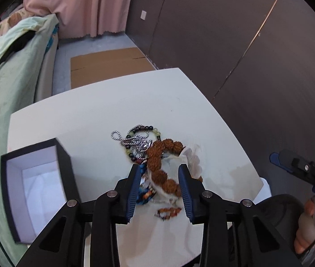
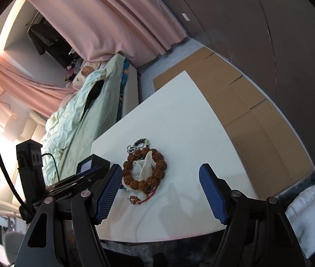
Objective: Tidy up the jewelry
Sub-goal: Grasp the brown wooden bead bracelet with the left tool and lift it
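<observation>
Left gripper (image 1: 159,178): jaws parted, straddling the near arc of the brown seed-bead bracelet (image 1: 159,166); whether the pads touched the beads could not be told, and nothing was gripped.

Brown seed-bead bracelet: lay flat on the white worktop (image 1: 90,111), ringed around a translucent white pouch (image 2: 144,166), with a red cord tail (image 2: 145,198) trailing toward the near edge.

Far side of the bracelet: silver ball chain (image 1: 133,141) and a dark-and-pale bead strand (image 1: 145,130), tangled together, touching the bracelet.

Black box (image 1: 32,187), white-lined, open and showing nothing inside: left of the pile, near it.

Right gripper (image 2: 160,191): jaws wide apart, holding nothing, held back from the pile on the near side.

Step in hand, as judged: pickup of the bracelet, first item toward the box. Next move would call for closing on the beads alone, clear of the pouch and chain, then a lift leftward over the box.
</observation>
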The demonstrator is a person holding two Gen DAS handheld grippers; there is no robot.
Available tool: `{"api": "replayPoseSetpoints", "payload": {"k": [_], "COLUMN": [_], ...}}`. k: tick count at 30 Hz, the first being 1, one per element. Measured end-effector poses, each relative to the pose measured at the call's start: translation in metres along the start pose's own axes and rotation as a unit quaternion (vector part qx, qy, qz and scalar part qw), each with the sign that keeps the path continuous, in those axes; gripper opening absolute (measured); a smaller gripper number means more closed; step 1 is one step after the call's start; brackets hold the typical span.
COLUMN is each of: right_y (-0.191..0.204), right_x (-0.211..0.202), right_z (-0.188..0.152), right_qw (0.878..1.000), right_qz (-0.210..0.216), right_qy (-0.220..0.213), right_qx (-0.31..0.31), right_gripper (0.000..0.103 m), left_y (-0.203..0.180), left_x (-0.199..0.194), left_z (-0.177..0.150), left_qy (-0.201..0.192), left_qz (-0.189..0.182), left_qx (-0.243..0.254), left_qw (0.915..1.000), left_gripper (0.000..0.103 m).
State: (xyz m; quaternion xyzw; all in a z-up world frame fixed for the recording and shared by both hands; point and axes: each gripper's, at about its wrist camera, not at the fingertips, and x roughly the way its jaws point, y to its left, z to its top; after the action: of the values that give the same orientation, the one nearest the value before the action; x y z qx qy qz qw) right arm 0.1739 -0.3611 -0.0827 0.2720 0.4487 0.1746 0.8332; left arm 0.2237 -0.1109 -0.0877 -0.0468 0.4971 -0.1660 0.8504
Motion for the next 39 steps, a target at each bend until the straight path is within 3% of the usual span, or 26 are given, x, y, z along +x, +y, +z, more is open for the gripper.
{"api": "replayPoseSetpoints", "payload": {"k": [6,19,34,39], "right_y": [-0.006,-0.010,-0.009,-0.002], "right_x": [0.004,0.010,0.013,0.021], "right_z": [0.002,0.005,0.005,0.005], "right_qw": [1.000,0.999,0.999,0.999], "right_qz": [0.010,0.030,0.008,-0.011], "right_qy": [0.001,0.004,0.007,0.020], "right_qx": [0.019,0.044,0.038,0.027], "right_gripper": [0.072,0.072,0.072,0.072], "left_y": [0.001,0.002,-0.022,-0.025], "left_x": [0.026,0.062,-0.019,-0.046], "left_z": [0.012,0.017,0.032,0.035], "left_qy": [0.021,0.063,-0.010,-0.042], "left_qz": [0.009,0.024,-0.046,-0.053], "left_qx": [0.000,-0.005,0.006,0.010], "left_qw": [0.9998,0.9977,0.9989,0.9977], "left_gripper": [0.037,0.021,0.021,0.021]}}
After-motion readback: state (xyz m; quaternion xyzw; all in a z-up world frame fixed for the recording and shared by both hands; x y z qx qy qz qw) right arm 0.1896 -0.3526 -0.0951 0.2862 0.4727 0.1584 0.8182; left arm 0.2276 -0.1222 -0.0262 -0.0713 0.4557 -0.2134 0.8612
